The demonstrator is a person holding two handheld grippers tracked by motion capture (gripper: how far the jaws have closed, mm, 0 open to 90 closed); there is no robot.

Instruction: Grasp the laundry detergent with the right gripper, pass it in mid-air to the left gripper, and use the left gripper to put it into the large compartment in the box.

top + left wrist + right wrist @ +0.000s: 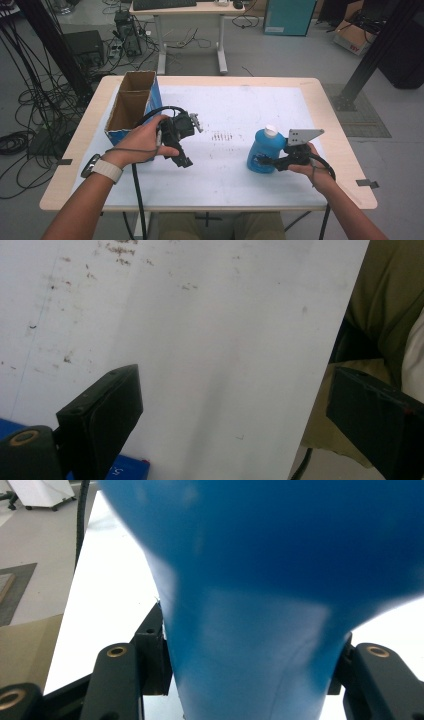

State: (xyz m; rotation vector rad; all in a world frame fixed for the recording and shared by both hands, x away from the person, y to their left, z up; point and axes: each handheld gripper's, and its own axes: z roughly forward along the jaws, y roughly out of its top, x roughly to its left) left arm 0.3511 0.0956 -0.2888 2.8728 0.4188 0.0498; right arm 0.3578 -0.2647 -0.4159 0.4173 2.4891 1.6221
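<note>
bottle: a blue plastic bottle [263,151] with a white cap [270,131] stood upright on the white table [235,100], at about 4 o'clock from the table's middle, near my edge.
right gripper: my right gripper [278,161] had its jaws clamped on the bottle's lower body from the 3 o'clock side; in the right gripper view the blue wall [260,630] sat pressed between both pads.
left gripper: my left gripper [181,155] hung over bare table with its jaws wide apart and nothing between them, at about 9 o'clock from the bottle and well apart from it.
box: an open cardboard box [131,102] with a blue side stood at 9 o'clock on the table, beside my left hand [145,140].
handling: i judged the bottle smooth, slippery, and likely to dent if squeezed hard; its weight was unknowable.
grip: low on the body seemed steadiest.
</note>
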